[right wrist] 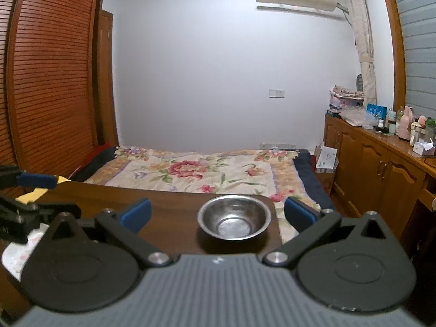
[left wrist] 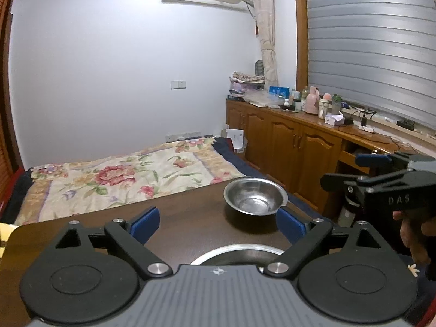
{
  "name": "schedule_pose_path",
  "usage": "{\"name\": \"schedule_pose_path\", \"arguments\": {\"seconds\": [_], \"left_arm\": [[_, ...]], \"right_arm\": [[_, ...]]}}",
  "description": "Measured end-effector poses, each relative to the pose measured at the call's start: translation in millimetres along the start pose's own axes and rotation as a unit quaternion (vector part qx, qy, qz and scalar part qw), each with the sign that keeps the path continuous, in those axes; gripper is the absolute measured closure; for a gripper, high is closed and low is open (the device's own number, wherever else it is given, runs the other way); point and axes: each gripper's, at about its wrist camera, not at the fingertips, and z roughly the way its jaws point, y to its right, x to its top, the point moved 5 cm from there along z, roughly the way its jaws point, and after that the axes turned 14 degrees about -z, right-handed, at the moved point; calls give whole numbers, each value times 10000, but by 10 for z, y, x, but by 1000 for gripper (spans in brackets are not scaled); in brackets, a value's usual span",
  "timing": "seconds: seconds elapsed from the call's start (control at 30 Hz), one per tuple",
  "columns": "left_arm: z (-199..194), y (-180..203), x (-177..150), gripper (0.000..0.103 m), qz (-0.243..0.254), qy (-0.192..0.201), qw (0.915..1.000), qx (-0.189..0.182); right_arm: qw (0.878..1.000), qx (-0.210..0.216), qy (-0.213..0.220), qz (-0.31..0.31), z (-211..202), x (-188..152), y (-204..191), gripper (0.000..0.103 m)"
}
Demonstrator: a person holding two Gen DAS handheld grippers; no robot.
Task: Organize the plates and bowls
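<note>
A: Bed (right wrist: 207, 173), largest item: floral cover, lying beyond the bench's far edge, toward twelve o'clock in both wrist views.

B: Next down?

A: Louvred wardrobe doors (right wrist: 51, 68), reddish wood, at nine to ten o'clock in the right wrist view. Then the wooden cabinet run (left wrist: 288, 136) under the blinds, at two to three o'clock in the left wrist view, its top crowded with bottles, boxes and folded cloth.

B: The bench itself?

A: Bench (left wrist: 190, 212), dark brown wood, rounded far corner. It carries the task's things.

B: List them.

A: Steel bowl (left wrist: 255, 196), upright and empty, near the bench's far right corner: one o'clock from the left claw, dead ahead at twelve for the right claw. A second metal rim (left wrist: 239, 250), bowl or plate I cannot tell, shows just under the left claw's body at six o'clock, mostly hidden. A pale patterned dish (right wrist: 16, 250) peeks out at eight o'clock in the right wrist view, also mostly covered.

B: Claws?

A: Left claw (left wrist: 218, 222): jaws spread wide, nothing between the blue pads (left wrist: 145, 223); the steel bowl sits just beyond its right fingertip, apart from it. Right claw (right wrist: 218, 215): jaws spread wide as well, the steel bowl lying ahead between the lines of its two fingers, neither pad touching it.

B: Smallest?

A: A hand (left wrist: 414, 234) gripping the right claw's handle, at four o'clock in the left wrist view.
</note>
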Motion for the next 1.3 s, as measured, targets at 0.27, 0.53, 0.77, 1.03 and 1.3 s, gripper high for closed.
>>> {"name": "schedule_pose_path", "arguments": {"seconds": [0.27,0.53,0.77,1.03,1.3], "left_arm": [[510,-135,178,9,29,-299,9995,-59],[915,-25,459,14,301,-488,9983,-106],[1280,160,483,20,566,-772,9951,-243],[1771,204,329,33,535,-1310,9893,-348],[2129,171,214,41,290,-1744,9835,-395]], "right_arm": [[9999,-42,-137,60,285,-90,223,0],[9995,19,-305,110,578,-134,403,0],[9980,240,-528,242,845,-236,478,2],[9941,460,-860,470,1116,-426,505,17],[9898,701,-1052,655,1205,-505,495,25]]}}
